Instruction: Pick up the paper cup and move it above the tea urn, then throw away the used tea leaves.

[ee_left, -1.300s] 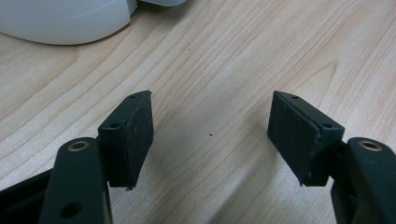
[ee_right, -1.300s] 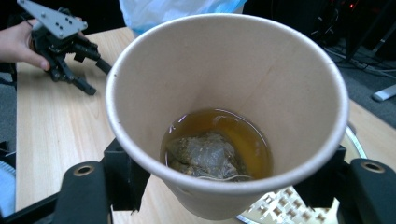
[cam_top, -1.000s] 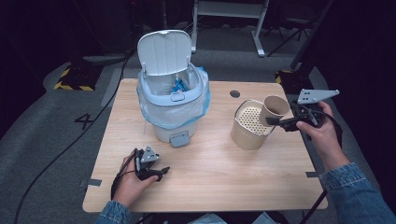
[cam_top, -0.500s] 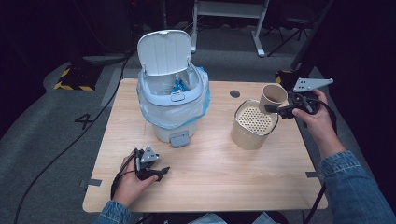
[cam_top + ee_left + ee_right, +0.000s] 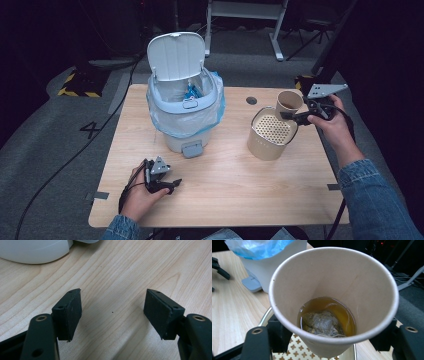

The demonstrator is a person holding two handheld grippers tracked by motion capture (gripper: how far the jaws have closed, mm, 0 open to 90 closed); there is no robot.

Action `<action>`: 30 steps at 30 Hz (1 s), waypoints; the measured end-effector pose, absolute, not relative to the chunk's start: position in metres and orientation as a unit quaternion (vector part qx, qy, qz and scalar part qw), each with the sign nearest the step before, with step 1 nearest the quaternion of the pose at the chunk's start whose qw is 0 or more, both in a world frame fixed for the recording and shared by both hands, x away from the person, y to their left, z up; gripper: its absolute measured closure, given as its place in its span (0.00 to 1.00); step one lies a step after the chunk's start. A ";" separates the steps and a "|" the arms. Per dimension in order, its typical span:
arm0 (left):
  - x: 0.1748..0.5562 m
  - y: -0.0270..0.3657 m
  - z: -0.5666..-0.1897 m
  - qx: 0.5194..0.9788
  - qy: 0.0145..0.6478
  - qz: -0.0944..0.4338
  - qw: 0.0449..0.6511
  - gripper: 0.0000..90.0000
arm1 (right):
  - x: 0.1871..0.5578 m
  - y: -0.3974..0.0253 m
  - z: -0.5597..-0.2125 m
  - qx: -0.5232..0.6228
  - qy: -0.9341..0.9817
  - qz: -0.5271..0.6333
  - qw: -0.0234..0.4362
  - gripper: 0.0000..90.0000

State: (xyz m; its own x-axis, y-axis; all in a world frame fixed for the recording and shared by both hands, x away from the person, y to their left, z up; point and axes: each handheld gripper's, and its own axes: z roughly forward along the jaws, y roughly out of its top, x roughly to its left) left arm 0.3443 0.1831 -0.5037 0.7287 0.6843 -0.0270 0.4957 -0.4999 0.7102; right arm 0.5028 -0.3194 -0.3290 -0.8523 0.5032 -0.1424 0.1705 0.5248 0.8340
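Observation:
My right gripper (image 5: 292,114) is shut on a tan paper cup (image 5: 288,102), held upright above the far rim of a beige strainer bucket (image 5: 272,133) with a perforated top. In the right gripper view the paper cup (image 5: 334,290) holds a wet tea bag (image 5: 322,323) in amber liquid, and the strainer's patterned top (image 5: 299,350) lies just below. My left gripper (image 5: 167,184) rests on the table near the front left, open with nothing between its jaws; in its own view the left gripper (image 5: 113,308) looks at bare wood.
A white pedal bin (image 5: 184,107) with its lid up and a blue liner stands mid-table, some blue rubbish inside. A round cable hole (image 5: 251,100) sits behind the strainer. The wooden table (image 5: 225,175) has bare room at the front. Dark floor and a desk frame lie beyond.
My right gripper has lifted the paper cup up and back, from beside the strainer bucket to above its far rim. The left gripper has stayed put.

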 end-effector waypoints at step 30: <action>0.344 0.183 -0.504 0.856 0.344 0.130 0.362 0.35 | 0.477 -0.307 -0.326 -0.011 0.870 0.254 0.423 0.37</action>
State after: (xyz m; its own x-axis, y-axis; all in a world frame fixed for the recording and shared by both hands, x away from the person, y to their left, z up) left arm 0.3443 0.1830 -0.5037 0.7291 0.6839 -0.0259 0.4951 -0.5010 0.7098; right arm 0.4774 -0.3068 -0.3265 -0.6415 0.1967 -0.7415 -0.2340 0.8703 0.4333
